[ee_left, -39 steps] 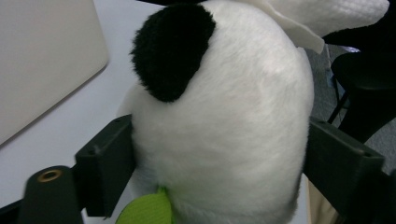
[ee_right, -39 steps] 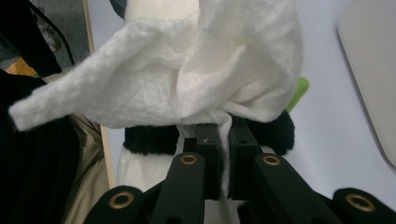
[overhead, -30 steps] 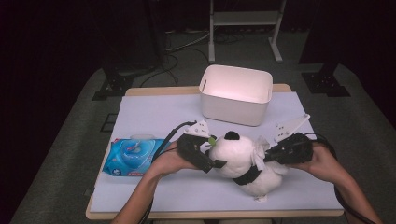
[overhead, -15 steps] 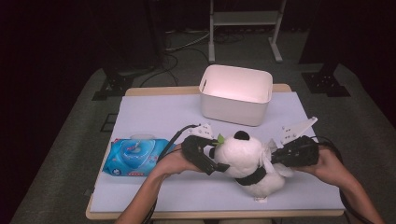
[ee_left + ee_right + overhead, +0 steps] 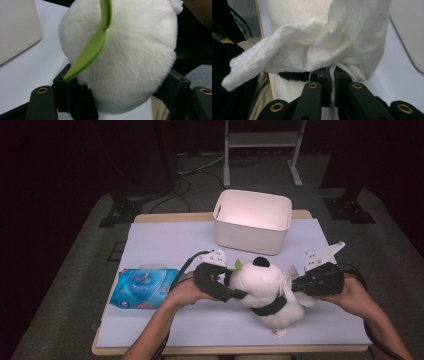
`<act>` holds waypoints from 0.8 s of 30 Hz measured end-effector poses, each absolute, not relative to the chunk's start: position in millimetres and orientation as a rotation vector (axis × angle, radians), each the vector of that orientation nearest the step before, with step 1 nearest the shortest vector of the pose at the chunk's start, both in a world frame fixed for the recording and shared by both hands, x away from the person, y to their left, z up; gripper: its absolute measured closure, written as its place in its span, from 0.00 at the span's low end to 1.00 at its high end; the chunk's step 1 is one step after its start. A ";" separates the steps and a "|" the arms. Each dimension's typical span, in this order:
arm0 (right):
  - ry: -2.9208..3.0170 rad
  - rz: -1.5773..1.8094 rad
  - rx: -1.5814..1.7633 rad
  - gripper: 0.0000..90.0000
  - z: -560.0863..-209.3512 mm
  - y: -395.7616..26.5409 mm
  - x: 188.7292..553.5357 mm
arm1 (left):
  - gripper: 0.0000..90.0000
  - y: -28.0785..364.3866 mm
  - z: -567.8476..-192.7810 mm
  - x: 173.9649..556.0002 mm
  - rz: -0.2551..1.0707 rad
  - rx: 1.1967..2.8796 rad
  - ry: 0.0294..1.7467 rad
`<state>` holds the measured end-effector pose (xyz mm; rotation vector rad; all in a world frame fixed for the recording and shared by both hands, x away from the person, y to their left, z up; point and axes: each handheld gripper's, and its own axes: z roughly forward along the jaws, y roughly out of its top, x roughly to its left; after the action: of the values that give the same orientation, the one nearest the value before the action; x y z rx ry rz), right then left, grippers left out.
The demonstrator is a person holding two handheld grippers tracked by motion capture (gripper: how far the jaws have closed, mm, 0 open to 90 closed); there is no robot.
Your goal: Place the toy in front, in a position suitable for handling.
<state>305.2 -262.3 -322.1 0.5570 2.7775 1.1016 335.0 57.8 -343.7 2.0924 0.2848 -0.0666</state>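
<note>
Plush panda (image 5: 265,290) sits on bench (image 5: 165,240) front of white bin (image 5: 252,220). Left claw (image 5: 235,292) has just been closing around its head, pads touching. Right claw (image 5: 295,287) pinches white wipe (image 5: 312,55) against panda.

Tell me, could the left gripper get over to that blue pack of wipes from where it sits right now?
Probably not yet. The left gripper has just been closing its jaws around the plush panda, so it is occupied. The wipes pack lies close beside that hand with bare table between, so once it lets go the way looks free.
</note>
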 end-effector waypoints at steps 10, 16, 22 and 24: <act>2.786 1.133 0.527 0.95 -315.8 -245.0 317.4 | 0.32 77.6 -315.9 334.4 0.008 2.108 0.297; 2.785 1.162 0.503 0.95 -311.2 -239.1 319.8 | 0.32 85.9 -306.0 332.4 0.032 2.131 0.289; 2.791 1.140 0.489 0.95 -305.1 -232.9 320.4 | 0.32 85.2 -306.7 331.5 0.032 2.133 0.284; 2.790 1.128 0.487 0.95 -302.6 -232.7 320.3 | 0.32 84.0 -306.5 331.8 0.033 2.133 0.282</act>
<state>320.3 -232.7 -302.6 0.4872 2.7902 1.1277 331.8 84.0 -306.5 2.1325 0.2819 0.0332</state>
